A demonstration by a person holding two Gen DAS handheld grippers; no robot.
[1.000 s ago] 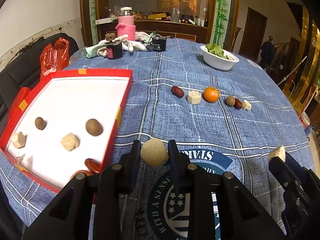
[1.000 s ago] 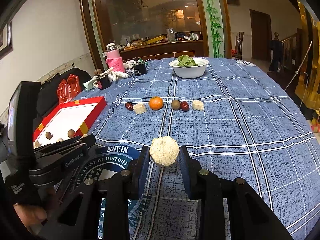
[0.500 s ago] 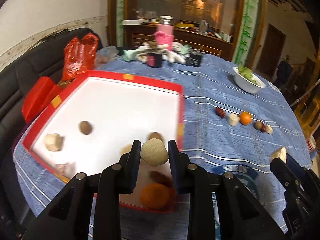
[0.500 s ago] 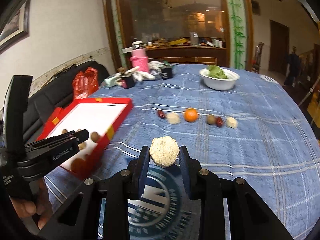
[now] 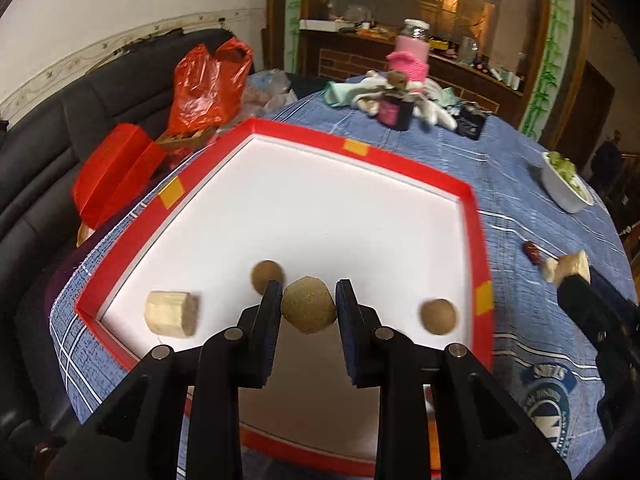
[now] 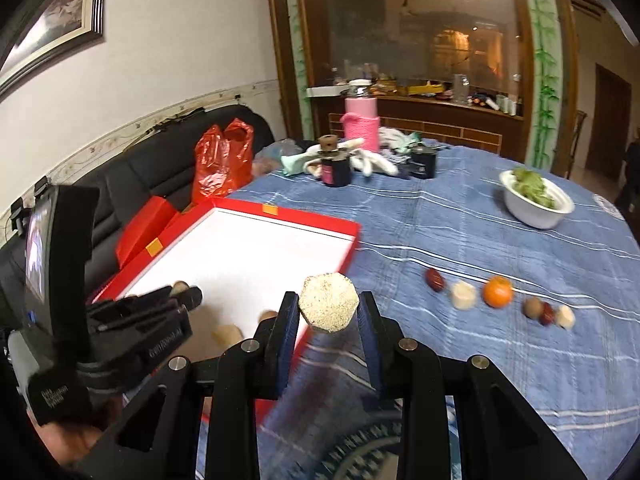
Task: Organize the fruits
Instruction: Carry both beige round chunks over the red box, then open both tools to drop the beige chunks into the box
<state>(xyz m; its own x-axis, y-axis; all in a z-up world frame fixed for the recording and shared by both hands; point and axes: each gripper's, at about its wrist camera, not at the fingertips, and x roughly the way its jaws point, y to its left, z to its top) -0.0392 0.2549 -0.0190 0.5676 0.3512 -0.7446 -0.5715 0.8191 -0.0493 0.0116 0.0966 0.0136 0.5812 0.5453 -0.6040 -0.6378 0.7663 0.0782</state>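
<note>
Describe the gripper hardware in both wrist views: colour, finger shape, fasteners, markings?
Both grippers, left and right, are matte black, with two flat, blade-like fingers on angular linkage arms with round silver pins. The left unit carries white lettering and a small lit screen.

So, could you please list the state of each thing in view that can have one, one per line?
Left gripper: shut on a tan ball, above the tray.
Right gripper: shut on a pale faceted piece.
Red tray: open, partly filled.
White bowl: upright, holding greens.
Pink bottle: upright, capped.
Red bag: slumped on the sofa.
</note>
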